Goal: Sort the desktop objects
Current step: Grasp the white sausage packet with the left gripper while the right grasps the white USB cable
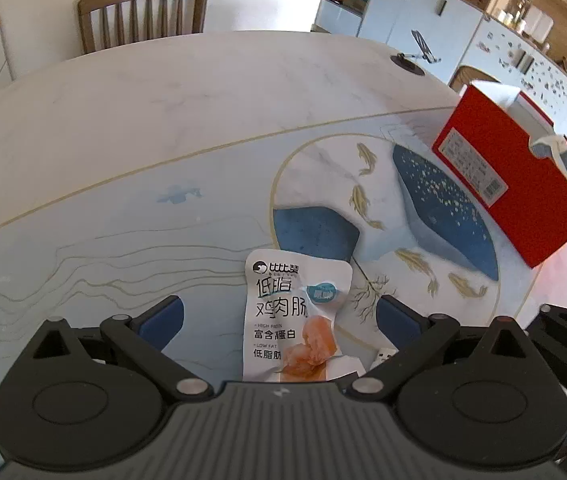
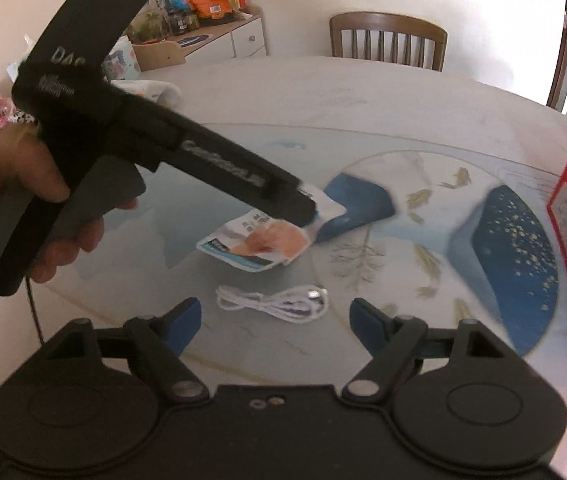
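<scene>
Marble-patterned tabletop (image 1: 163, 128) fills the left wrist view: the left gripper (image 1: 279, 316) gapes wide around a chicken-sausage packet (image 1: 291, 320), red box (image 1: 511, 176) beyond. Right wrist view: right gripper (image 2: 275, 320) wide open, empty, above a white cable (image 2: 275, 302).

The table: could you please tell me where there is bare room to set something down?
Bare: the far half of the table, toward the chair, and left of the snack packet. Crowded: the near edge with the packet and white cable, and the right side by the red box.

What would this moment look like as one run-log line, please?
left claw: open over snack packet | right claw: open near white cable | red box: on table
</scene>
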A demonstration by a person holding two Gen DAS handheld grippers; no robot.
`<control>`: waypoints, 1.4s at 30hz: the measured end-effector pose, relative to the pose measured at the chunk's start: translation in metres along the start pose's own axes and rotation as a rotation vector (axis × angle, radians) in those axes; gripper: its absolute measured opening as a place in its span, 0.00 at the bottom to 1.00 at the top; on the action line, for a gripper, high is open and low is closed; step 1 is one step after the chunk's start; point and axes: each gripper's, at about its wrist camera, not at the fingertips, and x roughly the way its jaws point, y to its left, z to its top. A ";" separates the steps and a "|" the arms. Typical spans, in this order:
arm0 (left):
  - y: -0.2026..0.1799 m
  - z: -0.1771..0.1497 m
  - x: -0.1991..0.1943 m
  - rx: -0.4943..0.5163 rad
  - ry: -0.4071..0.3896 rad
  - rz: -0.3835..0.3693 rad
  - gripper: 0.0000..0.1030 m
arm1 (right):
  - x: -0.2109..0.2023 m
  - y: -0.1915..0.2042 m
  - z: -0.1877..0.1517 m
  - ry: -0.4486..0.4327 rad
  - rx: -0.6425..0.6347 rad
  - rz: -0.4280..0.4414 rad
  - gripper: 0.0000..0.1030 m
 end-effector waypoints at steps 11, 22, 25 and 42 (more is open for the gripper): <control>0.000 -0.001 0.014 0.032 0.023 -0.001 1.00 | 0.030 0.016 -0.005 -0.020 0.027 -0.096 0.83; -0.009 -0.006 0.027 0.079 0.025 0.024 1.00 | 0.041 0.023 -0.009 -0.025 0.002 -0.146 0.83; -0.012 -0.006 0.028 0.093 0.020 0.029 1.00 | 0.042 0.023 -0.008 -0.025 0.003 -0.147 0.82; -0.015 0.003 0.029 0.107 -0.025 0.032 0.58 | 0.036 0.022 -0.011 -0.030 0.009 -0.148 0.74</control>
